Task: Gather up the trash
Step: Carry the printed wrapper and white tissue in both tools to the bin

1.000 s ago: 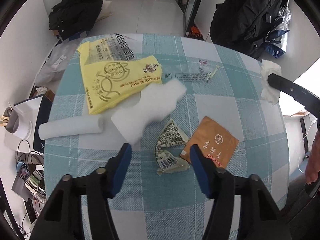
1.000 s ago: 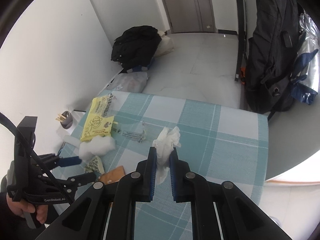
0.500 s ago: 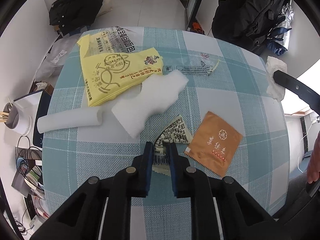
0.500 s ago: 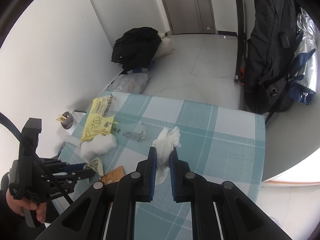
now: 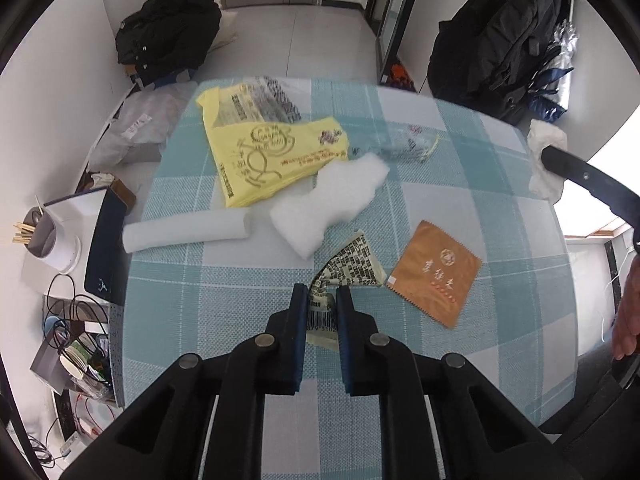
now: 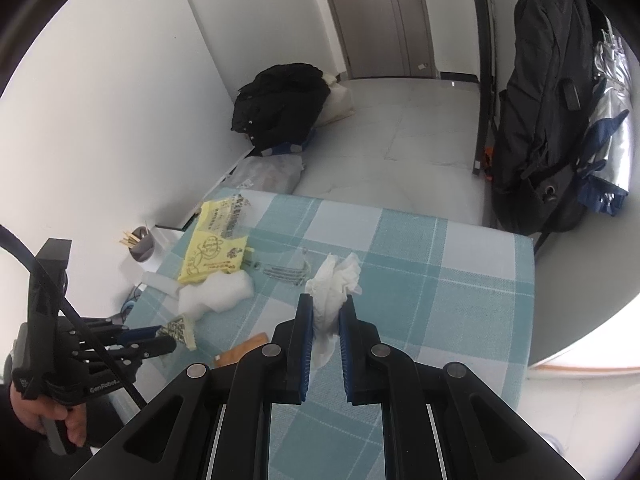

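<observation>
Between left gripper (image 5: 322, 300) jaws, barcoded wrapper (image 5: 348, 258) pinched; right gripper (image 6: 325, 314) clamps tissue (image 6: 334, 284).

Both grippers are matte black with linked arms and round silver pivot screws. The left gripper (image 5: 322, 304) and right gripper (image 6: 324, 316) carry blue pads on their fingers (image 6: 306, 332). White lettering and a black cable mark the left unit; bare skin shows on the left hand (image 6: 48, 416).
</observation>
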### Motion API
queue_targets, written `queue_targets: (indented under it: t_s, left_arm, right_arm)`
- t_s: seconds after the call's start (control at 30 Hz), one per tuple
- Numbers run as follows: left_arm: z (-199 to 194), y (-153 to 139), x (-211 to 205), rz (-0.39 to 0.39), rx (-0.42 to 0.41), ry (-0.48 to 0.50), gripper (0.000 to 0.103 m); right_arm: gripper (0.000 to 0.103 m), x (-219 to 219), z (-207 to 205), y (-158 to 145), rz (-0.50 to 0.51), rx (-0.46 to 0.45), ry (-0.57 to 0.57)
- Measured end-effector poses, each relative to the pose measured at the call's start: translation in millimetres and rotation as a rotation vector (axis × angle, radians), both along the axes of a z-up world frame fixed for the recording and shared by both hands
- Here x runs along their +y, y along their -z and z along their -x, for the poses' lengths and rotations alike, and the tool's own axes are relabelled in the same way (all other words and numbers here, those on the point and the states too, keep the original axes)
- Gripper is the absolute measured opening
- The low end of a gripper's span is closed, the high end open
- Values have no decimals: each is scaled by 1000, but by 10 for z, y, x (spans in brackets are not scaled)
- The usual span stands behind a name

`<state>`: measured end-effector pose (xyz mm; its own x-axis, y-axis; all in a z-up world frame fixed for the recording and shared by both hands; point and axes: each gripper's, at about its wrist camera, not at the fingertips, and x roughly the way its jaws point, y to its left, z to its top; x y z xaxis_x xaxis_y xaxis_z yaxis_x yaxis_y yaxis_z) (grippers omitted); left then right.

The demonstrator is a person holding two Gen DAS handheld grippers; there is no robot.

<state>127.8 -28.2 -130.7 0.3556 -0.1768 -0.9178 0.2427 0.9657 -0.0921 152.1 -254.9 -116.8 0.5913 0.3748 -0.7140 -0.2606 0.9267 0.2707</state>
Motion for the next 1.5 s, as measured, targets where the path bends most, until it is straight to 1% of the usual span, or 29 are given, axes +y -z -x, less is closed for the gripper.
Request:
queue_targets:
  t_s: [0.1,0.23,0.43,0.7,0.9,1.17,1.3,1.5]
  left_arm:
    - [46,-178,17,31,-49,-18,10]
    - [156,-411,-35,32,-112,-12,10]
    - [323,-685,-51,80,-157,-11,10]
    - [534,-1069,-238,117,-250,32,10]
    - [644,-1262,-438,143,-279,71,10]
    - [725,-1468,-855,169,-308,144,10]
    - [719,-1528,-1141,187,-306,186,10]
    - [698,-1555,-1640,214,-286,263,10]
  right_arm:
    - [12,4,89,-75,-13,-11,11]
    - [11,11,231,-227,-36,-39,21]
    - [11,-28,551,-561,-50,-112,18]
    - [11,-175,951,-906,-57,-187,34]
    - [11,-369,1195,-1117,-62,-236,61]
    - [11,-743,1449,-1339,-69,-290,118]
    - [11,-1030,1559,-1449,-60,-318,168]
    - [11,-1552,1689,-1478,-50,-332,276]
